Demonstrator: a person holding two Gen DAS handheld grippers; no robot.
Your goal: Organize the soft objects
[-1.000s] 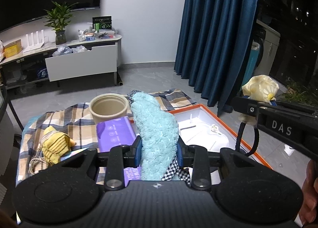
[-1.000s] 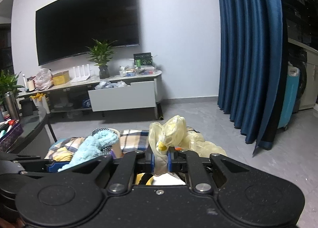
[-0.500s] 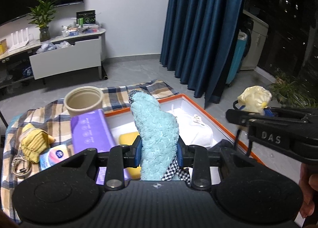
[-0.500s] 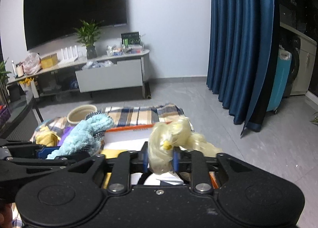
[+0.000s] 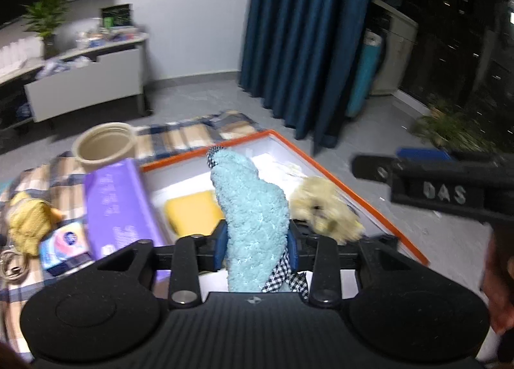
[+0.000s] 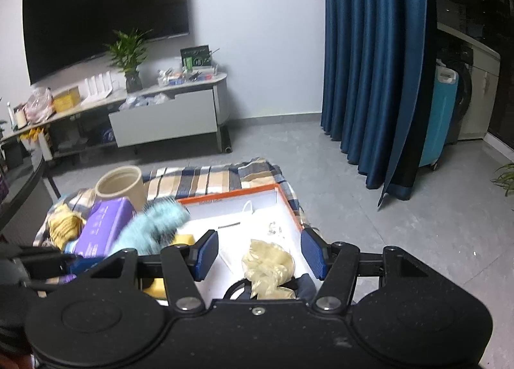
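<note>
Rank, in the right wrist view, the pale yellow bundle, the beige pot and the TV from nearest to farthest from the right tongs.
1. Pale yellow bundle: between the open right tongs, lying in the orange-rimmed box.
2. Beige pot: ahead to the left, on the plaid cloth.
3. TV: on the far wall, upper left.
</note>
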